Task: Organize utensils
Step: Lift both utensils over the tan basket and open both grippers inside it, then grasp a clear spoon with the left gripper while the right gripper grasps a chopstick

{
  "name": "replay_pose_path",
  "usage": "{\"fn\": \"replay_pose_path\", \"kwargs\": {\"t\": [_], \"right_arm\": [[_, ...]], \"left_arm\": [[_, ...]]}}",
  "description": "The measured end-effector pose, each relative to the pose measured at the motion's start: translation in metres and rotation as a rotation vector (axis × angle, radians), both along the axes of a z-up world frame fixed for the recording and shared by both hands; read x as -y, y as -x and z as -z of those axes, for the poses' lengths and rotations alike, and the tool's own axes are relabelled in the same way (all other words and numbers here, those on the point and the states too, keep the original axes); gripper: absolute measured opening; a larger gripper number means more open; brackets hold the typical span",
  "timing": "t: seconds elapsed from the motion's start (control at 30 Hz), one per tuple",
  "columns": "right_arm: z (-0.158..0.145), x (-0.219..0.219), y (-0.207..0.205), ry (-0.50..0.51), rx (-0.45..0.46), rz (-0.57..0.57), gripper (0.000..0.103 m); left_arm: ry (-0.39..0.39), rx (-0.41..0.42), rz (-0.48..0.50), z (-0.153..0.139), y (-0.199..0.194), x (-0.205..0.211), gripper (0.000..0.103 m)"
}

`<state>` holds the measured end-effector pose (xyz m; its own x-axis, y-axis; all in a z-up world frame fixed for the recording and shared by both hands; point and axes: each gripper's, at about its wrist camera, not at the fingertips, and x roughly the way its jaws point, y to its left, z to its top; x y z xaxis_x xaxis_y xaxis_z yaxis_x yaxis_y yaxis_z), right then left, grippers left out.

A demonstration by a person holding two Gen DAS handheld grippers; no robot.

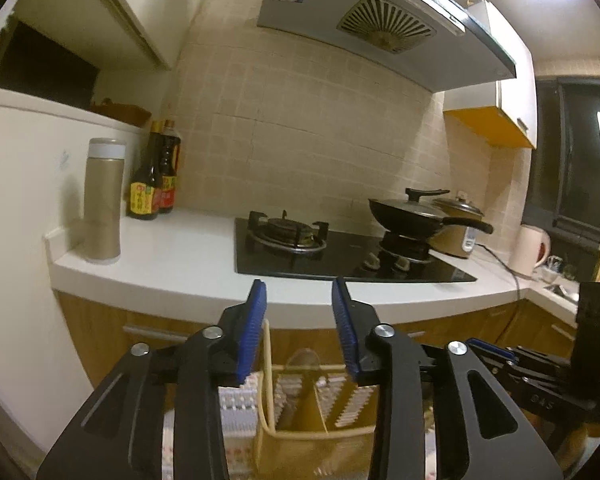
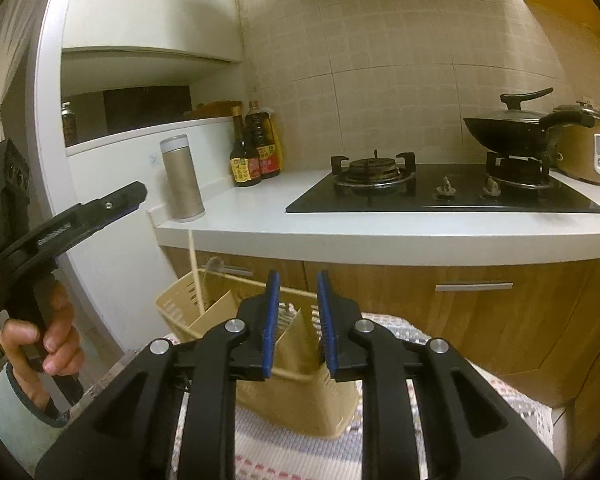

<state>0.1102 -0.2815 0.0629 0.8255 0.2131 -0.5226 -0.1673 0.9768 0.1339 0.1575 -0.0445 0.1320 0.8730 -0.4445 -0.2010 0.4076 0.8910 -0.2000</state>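
Utensils are sitting in the basket just below the right claw, which is standing narrow and empty. The left claw is gaping wider, empty too. Either might be bumping the basket and tipping it.

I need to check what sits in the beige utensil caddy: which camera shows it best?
The right wrist view: the beige utensil caddy shows its rim, divider and a chopstick standing at its left end. In the left wrist view the caddy lies low, blurred and mostly hidden behind the left gripper.
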Motion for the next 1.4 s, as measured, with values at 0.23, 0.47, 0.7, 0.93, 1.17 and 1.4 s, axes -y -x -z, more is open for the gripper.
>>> {"fn": "replay_pose_path", "kwargs": {"t": [0.23,0.47,0.7,0.93,1.17,1.4], "right_arm": [[-0.016,-0.009,0.029,0.026,-0.066,-0.036,0.024],[-0.019,-0.027,0.051,0.050,-0.242,-0.112,0.027],[0.022,-0.045,0.062,0.037,-0.486,-0.194,0.040],[0.076,-0.068,0.074,0.088,-0.693,-0.244,0.042],[0.127,-0.076,0.074,0.046,-0.926,-0.236,0.017],[0.142,-0.087,0.071,0.067,-0.960,-0.221,0.013]], "left_arm": [[-0.062,-0.025,0.019,-0.011,0.045,-0.006,0.035],[-0.108,-0.140,0.060,-0.021,0.077,-0.012,0.038],[-0.143,-0.438,0.140,0.021,0.082,-0.018,0.039],[-0.188,-0.698,0.201,0.101,0.074,-0.016,0.040],[-0.219,-0.825,0.282,0.148,0.079,-0.008,0.040],[-0.252,-0.856,0.287,0.169,0.081,-0.004,0.041]]}}
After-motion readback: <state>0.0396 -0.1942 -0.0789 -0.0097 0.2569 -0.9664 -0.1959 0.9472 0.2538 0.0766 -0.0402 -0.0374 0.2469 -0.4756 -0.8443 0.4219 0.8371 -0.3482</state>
